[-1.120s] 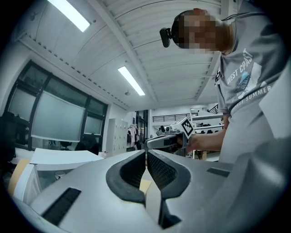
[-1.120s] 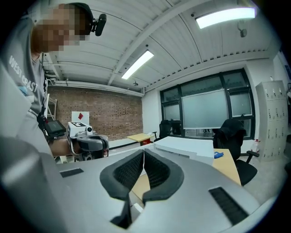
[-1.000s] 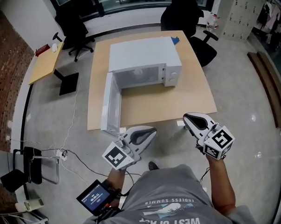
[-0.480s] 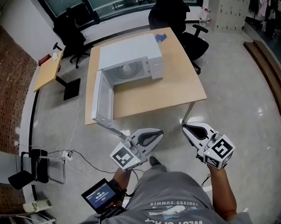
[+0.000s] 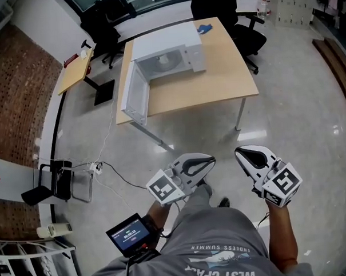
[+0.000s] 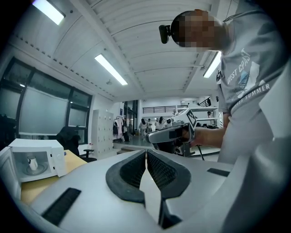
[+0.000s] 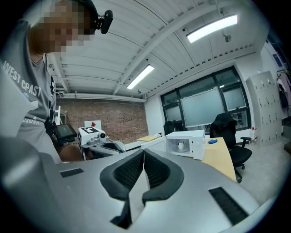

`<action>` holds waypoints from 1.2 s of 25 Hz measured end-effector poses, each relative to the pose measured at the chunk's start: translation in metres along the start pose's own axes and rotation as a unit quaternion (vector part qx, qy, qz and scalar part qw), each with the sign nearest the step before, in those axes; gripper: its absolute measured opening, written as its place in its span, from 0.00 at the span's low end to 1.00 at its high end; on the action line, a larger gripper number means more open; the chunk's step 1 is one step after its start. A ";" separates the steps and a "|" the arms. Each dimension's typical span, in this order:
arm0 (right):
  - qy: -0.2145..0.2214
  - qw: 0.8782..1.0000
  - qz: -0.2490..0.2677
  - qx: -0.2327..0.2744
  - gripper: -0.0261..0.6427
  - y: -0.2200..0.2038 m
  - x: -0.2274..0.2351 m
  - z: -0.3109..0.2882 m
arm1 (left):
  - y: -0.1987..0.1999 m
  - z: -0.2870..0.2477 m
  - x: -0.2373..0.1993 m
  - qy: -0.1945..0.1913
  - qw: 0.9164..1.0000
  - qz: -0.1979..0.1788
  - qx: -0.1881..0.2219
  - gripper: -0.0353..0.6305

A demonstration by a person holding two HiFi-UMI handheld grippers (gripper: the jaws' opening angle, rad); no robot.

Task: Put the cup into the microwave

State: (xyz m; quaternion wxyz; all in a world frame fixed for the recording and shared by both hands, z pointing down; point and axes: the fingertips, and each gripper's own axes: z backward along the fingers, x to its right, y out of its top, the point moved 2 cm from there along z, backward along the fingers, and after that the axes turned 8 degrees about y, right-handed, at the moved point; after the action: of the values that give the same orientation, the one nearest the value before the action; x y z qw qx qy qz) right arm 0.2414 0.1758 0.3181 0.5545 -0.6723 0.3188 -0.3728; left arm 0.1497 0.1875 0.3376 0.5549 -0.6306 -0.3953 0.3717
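White microwave [image 5: 174, 46], door open, on a pale wooden tabletop [image 5: 216, 87] across glossy grey floor [image 5: 309, 117]; cup [image 7: 181, 146] inside it; brick wall [image 5: 22, 84] at left, black chairs [image 5: 216, 4] behind. Left gripper [image 5: 211, 159] and right gripper [image 5: 240, 153] well apart from the tabletop, fingers together, empty

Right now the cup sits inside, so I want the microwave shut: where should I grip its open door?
Probably take the door by its free vertical edge, farthest from the microwave. It stands upright, a thin panel swung wide open over the table. Come from its outer face, on the head view's left.
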 end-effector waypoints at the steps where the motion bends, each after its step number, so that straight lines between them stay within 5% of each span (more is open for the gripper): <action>1: 0.006 1.000 -0.002 0.000 0.07 -0.001 -0.010 0.003 | 0.001 0.006 0.009 0.003 1.000 0.000 -0.002 0.09; 13: 0.091 0.995 0.032 -0.020 0.07 -0.013 -0.117 -0.056 | -0.013 0.107 0.030 0.055 0.998 -0.018 0.022 0.09; 30: 0.083 0.993 0.062 -0.057 0.07 -0.036 -0.318 -0.137 | -0.042 0.306 0.080 0.050 0.997 -0.003 0.054 0.09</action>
State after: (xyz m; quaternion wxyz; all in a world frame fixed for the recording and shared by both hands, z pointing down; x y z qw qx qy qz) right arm -0.0399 0.3810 0.3208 0.5088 -0.6486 0.4259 -0.3730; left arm -0.0987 0.3876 0.3439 0.6086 -0.6163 -0.3483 0.3584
